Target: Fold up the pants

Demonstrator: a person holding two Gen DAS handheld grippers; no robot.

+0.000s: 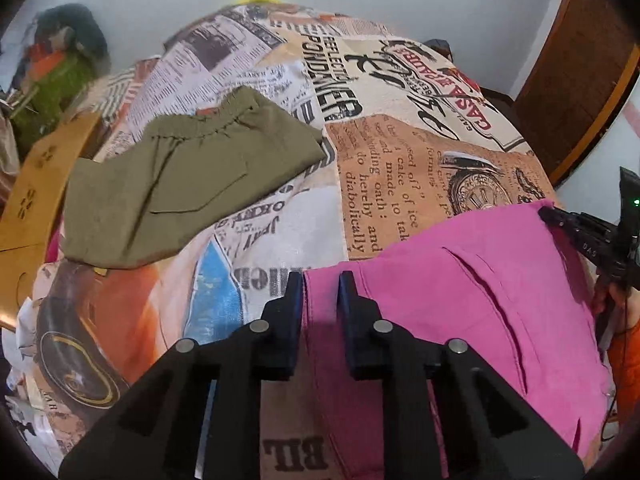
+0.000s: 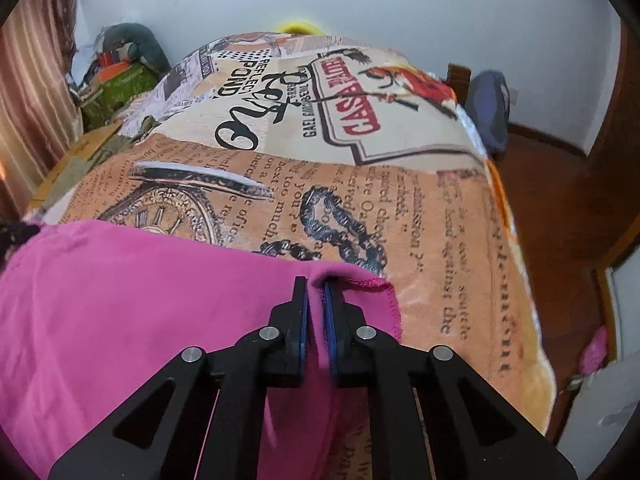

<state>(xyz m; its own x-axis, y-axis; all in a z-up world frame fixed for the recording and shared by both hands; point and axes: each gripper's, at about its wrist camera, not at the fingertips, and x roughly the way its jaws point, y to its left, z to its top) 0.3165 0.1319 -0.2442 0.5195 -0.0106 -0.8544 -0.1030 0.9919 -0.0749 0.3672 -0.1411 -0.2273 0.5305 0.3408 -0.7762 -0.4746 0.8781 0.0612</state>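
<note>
Pink pants (image 1: pixel 460 288) lie on the near part of a bed covered by a newspaper-print blanket (image 1: pixel 400 160). My left gripper (image 1: pixel 322 282) is shut on their left edge, with pink cloth filling the narrow gap between the fingers. My right gripper (image 2: pixel 316 282) is shut on the hemmed right corner of the pink pants (image 2: pixel 120 300), the cloth pinched between its blue pads. In the left wrist view the right gripper (image 1: pixel 547 213) shows at the pants' far right corner, held by a hand.
A folded olive-green garment (image 1: pixel 180 184) lies on the blanket (image 2: pixel 420 220) further back on the left. Brown cardboard (image 1: pixel 36 184) and a pile of things (image 1: pixel 60 72) are left of the bed. A wooden door (image 1: pixel 580 80), a blue bag (image 2: pixel 490 108) and wood floor (image 2: pixel 560 200) are to the right.
</note>
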